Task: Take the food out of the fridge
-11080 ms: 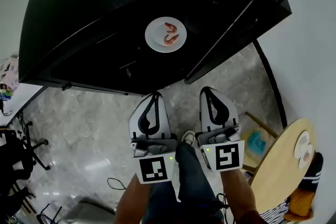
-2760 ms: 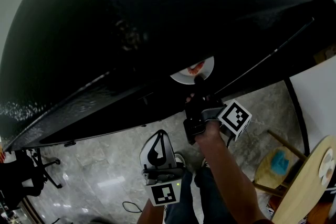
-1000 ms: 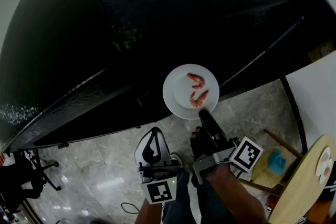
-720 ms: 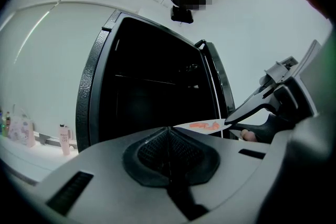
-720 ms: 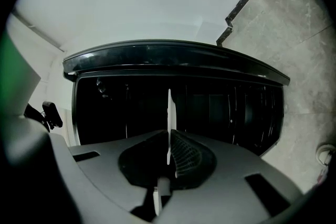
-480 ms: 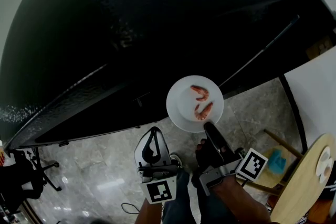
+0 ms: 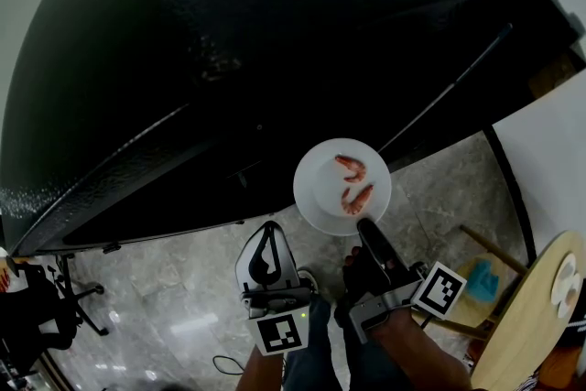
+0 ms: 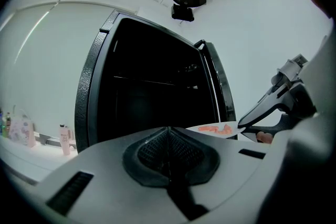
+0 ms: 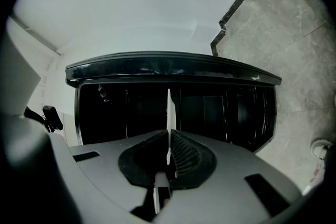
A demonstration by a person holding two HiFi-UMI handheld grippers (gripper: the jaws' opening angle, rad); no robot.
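A white plate (image 7: 325,197) with two pink shrimp (image 7: 352,183) on it hangs in front of the open black fridge (image 7: 229,41). My right gripper (image 7: 364,229) is shut on the plate's near rim. In the right gripper view the plate (image 9: 168,113) shows edge-on, pinched between the jaws. My left gripper (image 7: 265,261) is lower, to the left of the right one, shut and holding nothing. In the left gripper view the plate (image 8: 210,130) with the shrimp (image 8: 216,129) shows at the right, outside the dark fridge (image 8: 147,102) interior.
The fridge door (image 7: 476,23) stands open at the right. Grey marble floor (image 7: 165,288) lies below. A round wooden table (image 7: 526,316) with small dishes is at the lower right. An office chair (image 7: 37,316) stands at the lower left.
The right gripper has pulled the plate of shrimp out of the fridge and slightly down and right over the last second. The left gripper has hardly moved.
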